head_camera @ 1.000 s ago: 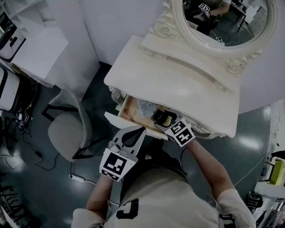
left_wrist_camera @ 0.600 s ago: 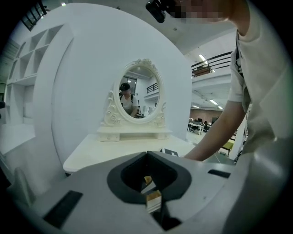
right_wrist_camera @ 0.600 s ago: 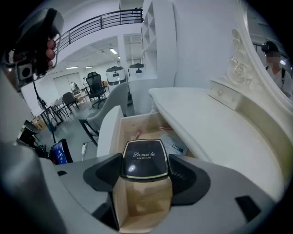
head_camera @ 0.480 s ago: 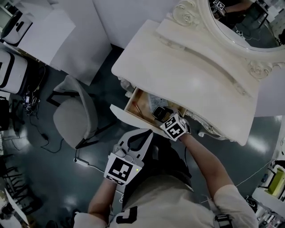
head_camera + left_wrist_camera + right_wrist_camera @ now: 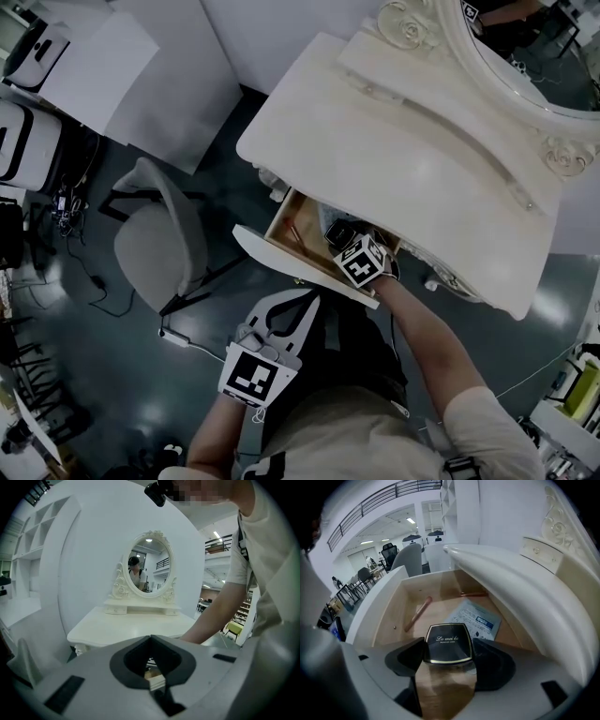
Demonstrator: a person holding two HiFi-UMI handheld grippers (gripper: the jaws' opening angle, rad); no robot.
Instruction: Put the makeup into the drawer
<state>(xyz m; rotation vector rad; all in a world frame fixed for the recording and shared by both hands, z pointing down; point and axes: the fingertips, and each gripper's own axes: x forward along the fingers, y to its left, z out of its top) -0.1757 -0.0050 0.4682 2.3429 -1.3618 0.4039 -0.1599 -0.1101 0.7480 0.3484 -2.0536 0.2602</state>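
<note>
A black square powder compact [image 5: 447, 643] with gold lettering sits between the jaws of my right gripper [image 5: 449, 658], which is shut on it. It hangs low inside the open wooden drawer [image 5: 386, 606] of the cream dressing table [image 5: 403, 159]. From the head view, the compact [image 5: 339, 232] shows just beyond the right gripper [image 5: 349, 246], above the drawer [image 5: 292, 270] front. My left gripper [image 5: 304, 302] hangs in front of the drawer, shut and empty. Through the left gripper [image 5: 151, 638] I see the table top [image 5: 136, 627].
In the drawer lie a pinkish stick [image 5: 417, 613], a printed paper sachet [image 5: 476, 620] and a copper stick [image 5: 472, 594] at the back. An oval mirror [image 5: 534, 47] stands on the table. A grey chair [image 5: 155, 248] is left of the drawer, and white cabinets [image 5: 94, 56] stand further left.
My right gripper has dropped with the compact from above the drawer's front down into the drawer. The left gripper has sunk a little.
</note>
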